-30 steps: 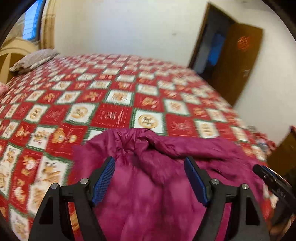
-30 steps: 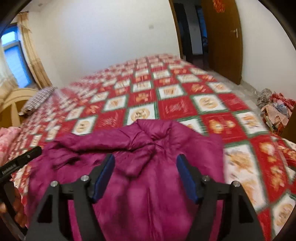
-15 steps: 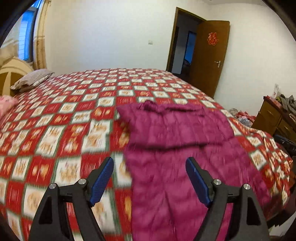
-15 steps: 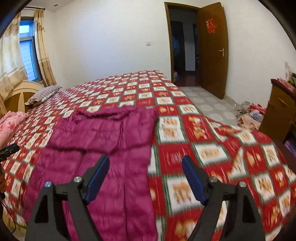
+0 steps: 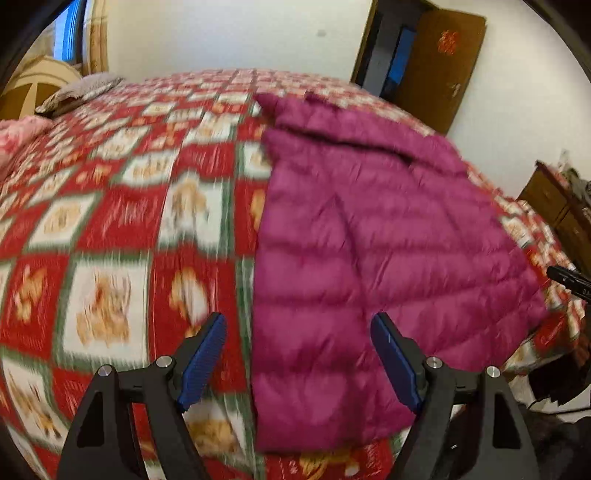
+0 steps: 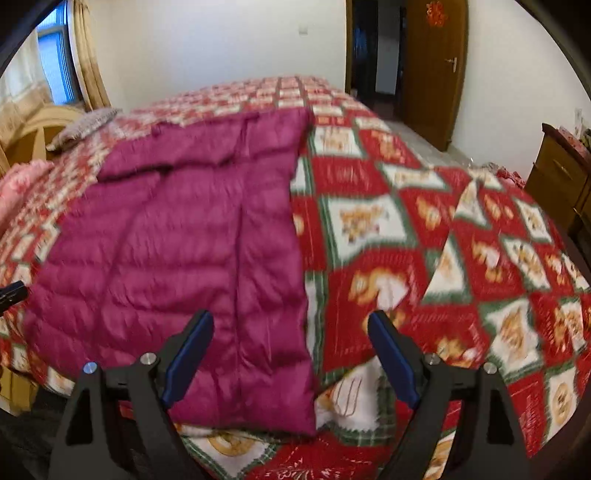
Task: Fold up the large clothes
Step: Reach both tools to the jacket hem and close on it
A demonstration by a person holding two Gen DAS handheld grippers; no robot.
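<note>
Both grippers withdrew from the jacket's (image 5: 369, 236) collar to its hem at lower centre; right gripper (image 6: 290, 360) jaws had just been opening, left gripper (image 5: 297, 363) stood released, both empty. Jacket lay flat on the bed (image 5: 110, 206): soft, light, slippery; grasp hem corners.

Black gripper frames with silver screws carry ribbed blue fingers (image 5: 201, 360).

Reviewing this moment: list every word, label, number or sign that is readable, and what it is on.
Red paper emblem on the brown door: a decorative character, too blurred to read.
Red-and-white patterned bedspread: its panels show only blurred motifs, no legible text.
Magenta down jacket: no label visible.
</note>
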